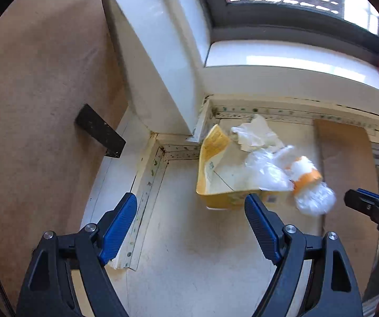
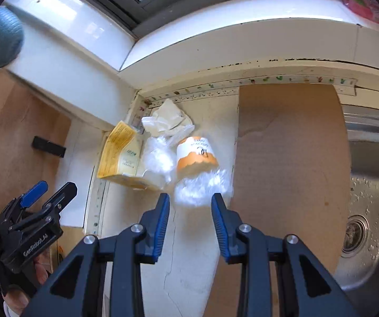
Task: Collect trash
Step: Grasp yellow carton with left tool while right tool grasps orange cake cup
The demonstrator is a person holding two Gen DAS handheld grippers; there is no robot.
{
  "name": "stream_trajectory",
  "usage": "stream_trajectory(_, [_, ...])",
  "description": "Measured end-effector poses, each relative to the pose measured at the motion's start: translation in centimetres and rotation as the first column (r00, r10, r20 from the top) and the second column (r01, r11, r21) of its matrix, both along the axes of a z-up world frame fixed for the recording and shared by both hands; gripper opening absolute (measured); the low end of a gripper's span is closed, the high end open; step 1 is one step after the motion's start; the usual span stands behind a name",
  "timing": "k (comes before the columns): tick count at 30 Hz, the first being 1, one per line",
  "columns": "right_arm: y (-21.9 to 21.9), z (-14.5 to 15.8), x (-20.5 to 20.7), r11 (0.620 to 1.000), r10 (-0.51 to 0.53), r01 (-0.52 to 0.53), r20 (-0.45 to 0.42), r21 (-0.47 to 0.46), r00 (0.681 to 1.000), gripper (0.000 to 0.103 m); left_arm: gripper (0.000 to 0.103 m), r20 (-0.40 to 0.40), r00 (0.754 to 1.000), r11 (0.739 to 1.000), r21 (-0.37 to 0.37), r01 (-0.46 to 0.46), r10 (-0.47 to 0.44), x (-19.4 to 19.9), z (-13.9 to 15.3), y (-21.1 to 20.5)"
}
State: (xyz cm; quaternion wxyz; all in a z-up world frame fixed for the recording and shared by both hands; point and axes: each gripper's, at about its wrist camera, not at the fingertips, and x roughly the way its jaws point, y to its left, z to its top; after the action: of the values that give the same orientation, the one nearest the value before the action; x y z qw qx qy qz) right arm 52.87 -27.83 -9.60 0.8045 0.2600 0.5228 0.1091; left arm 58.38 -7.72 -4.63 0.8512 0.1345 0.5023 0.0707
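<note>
A pile of trash lies in the counter's back corner: a flattened yellow carton [image 1: 216, 169] [image 2: 119, 153], a crumpled white tissue [image 1: 255, 134] [image 2: 169, 119], clear plastic wrap [image 1: 266, 170] [image 2: 157, 158] and a blurred clear plastic bottle with an orange-and-white label [image 1: 309, 185] [image 2: 197, 166]. My left gripper [image 1: 190, 211] is open, its right finger just in front of the carton's near edge. My right gripper [image 2: 190, 203] is open, its fingertips on either side of the bottle's near end, not closed on it. Each gripper shows in the other's view, the right [image 1: 374, 211] and the left [image 2: 49, 192].
A brown cardboard sheet [image 2: 289, 142] lies on the white counter [image 1: 189, 251] right of the trash. A steel sink [image 2: 369, 211] is at far right. A white window sill [image 2: 216, 47] and wall close the back. A brown board [image 1: 31, 105] with a black block [image 1: 99, 134] stands at left.
</note>
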Motion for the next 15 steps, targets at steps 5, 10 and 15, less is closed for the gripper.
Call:
stream_trajectory(5, [-0.4,-1.6,2.7,0.999,-0.009,0.010,-0.014,0.033,1.000,0.033,0.082,-0.067,0.995,0.996,-0.051,-0.077,0.073,3.5,-2.4,1.6])
stream_trajectory(10, [-0.1,-2.7,4.9,1.000,-0.005,0.006,-0.015,0.027,1.000,0.035,0.082,-0.096,0.990,0.992,-0.053,-0.111,0.105,5.7,-4.2,2.2])
stream_trajectory(15, [0.6,-3.9,6.8,1.000,0.019,-0.019,-0.035,0.000,0.999,0.048,0.081,-0.162,0.978,0.987,-0.079,-0.142,0.128,7.7,-7.0,3.1])
